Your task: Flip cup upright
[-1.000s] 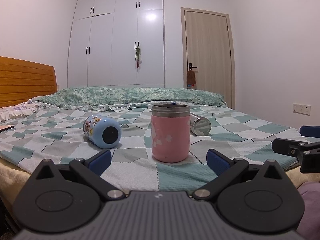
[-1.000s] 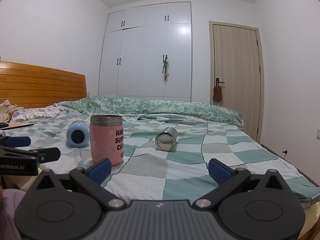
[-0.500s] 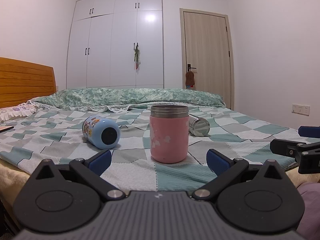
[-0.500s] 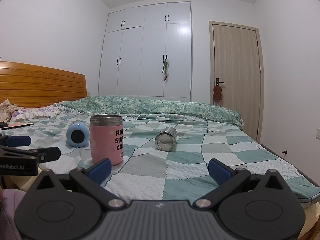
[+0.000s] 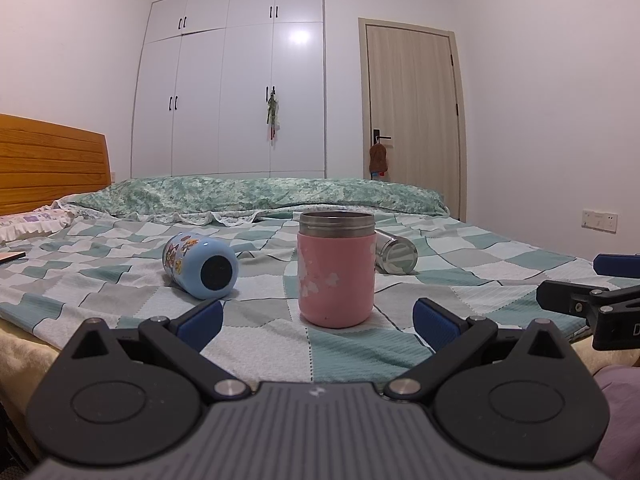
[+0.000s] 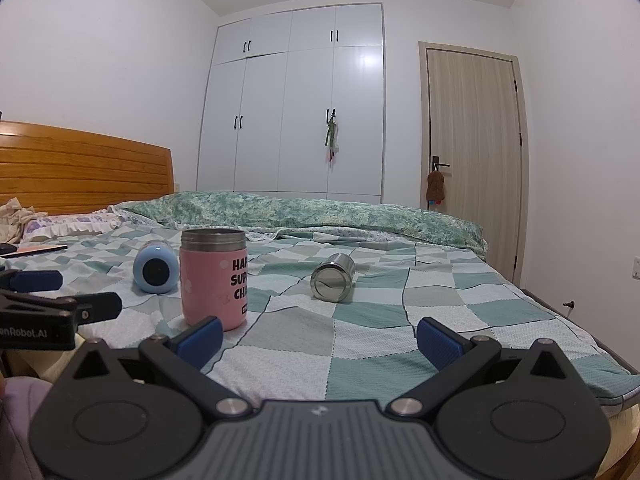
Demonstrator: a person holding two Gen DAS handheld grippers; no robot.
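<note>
Both grippers' fingers (image 5: 436,320) (image 6: 200,336) spread wide — empty, glossy pink cup (image 5: 335,272) upright, quilted bedspread (image 6: 360,344).

Left wrist: you face across the bed (image 5: 360,356), pink cup (image 5: 336,276) near, centre frame | Right wrist: same heading, pink cup (image 6: 213,280) centre-left | Shared: cups, wardrobe (image 5: 240,88), door (image 5: 412,116).

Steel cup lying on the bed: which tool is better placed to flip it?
Probably right: the steel cup lies open ahead of the right tool; from the left tool, the pink cup blocks it.
</note>
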